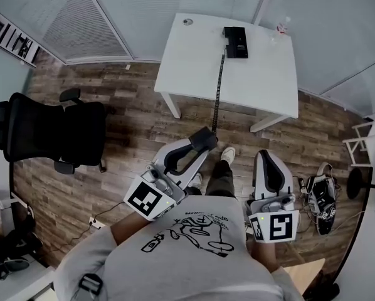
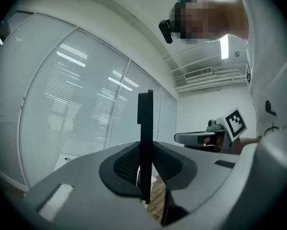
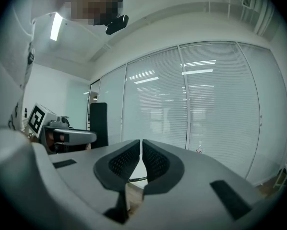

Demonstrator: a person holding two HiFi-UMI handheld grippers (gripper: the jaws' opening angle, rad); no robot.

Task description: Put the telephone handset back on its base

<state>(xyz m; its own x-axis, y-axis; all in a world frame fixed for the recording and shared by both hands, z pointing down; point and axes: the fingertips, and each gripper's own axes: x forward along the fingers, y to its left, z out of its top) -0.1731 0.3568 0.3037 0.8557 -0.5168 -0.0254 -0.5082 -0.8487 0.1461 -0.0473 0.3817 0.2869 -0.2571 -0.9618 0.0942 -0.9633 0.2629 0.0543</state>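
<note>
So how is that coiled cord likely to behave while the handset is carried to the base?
The cord looks stretched nearly straight from base to handset, so it probably pulls back springily. Nearing the base it should slacken and flop. The base looks small and may slide if tugged.

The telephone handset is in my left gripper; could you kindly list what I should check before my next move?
1. Grip: the left gripper is shut on the handset: ok.
2. The cord runs from the handset to the base, with no snag seen: ok.
3. Base top free: nothing seen lying on it: ok.
4. Handset close to the base: not ok; the base lies far back on the table, and the handset is out over the floor.
5. The right gripper is shut and empty, free to help: ok.
6. Handset ends matched to the base: cannot tell.
</note>
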